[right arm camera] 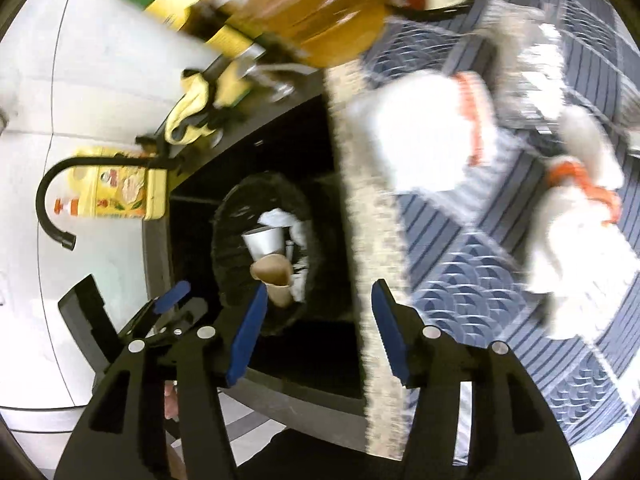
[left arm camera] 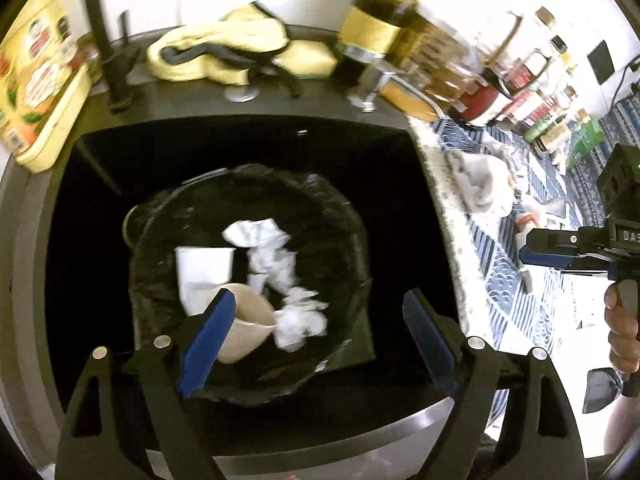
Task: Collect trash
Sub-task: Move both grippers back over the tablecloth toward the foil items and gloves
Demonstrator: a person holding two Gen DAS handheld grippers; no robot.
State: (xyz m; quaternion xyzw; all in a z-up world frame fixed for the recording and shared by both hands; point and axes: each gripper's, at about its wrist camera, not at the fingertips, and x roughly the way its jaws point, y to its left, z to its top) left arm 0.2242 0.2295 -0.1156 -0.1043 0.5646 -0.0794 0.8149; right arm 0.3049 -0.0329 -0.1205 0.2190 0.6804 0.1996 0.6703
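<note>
A black-lined trash bin sits in the dark sink, holding crumpled white paper, a white cup and a tan paper cup. My left gripper hangs open and empty over the bin. The right gripper shows at the right of this view, over the counter. In the right wrist view my right gripper is open and empty at the counter edge; the bin with the tan cup lies left. Blurred white trash and more white pieces lie on the blue mat.
A yellow cloth, bottles and a yellow carton stand behind the sink. A black faucet curves at the left. Jars line the patterned blue mat. The speckled counter edge runs past the right gripper.
</note>
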